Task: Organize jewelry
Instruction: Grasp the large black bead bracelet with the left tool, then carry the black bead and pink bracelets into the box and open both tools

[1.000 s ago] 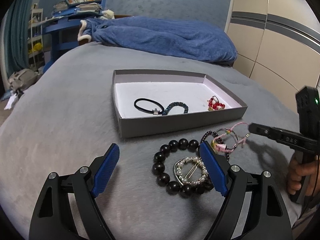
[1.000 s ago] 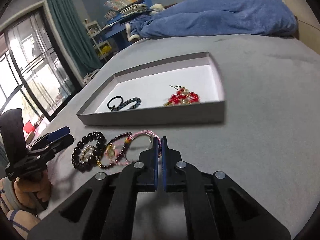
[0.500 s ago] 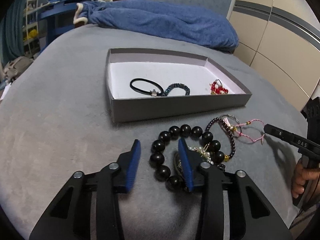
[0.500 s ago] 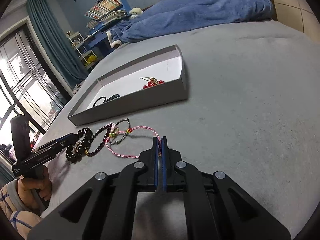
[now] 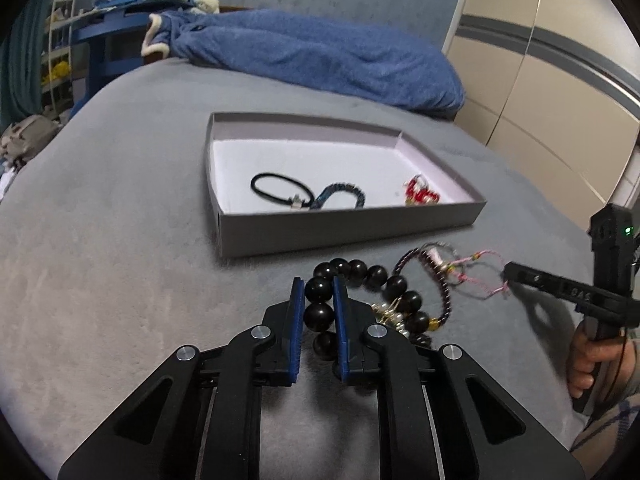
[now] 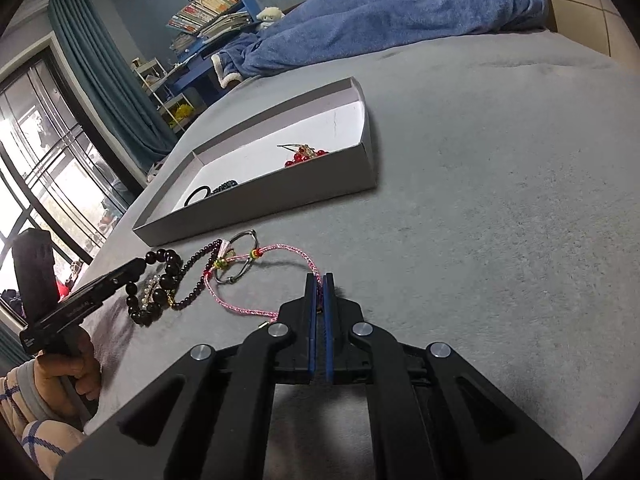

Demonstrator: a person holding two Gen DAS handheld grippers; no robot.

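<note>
A shallow grey box with a white floor lies on the grey bed; it also shows in the right wrist view. In it lie a black hair tie, a dark braided bracelet and a red bead piece. My left gripper is shut on the big black bead bracelet in front of the box. A pearl clip and a thin dark bead bracelet lie against it. My right gripper is shut on the pink cord bracelet.
A blue blanket lies across the far end of the bed. A blue desk with books stands at the back left. A cream wardrobe is on the right. A window and teal curtain are beyond the bed's left side.
My left gripper has closed from wide open onto the black bead bracelet. My right gripper has pulled the pink cord bracelet to the right, away from the pile.
</note>
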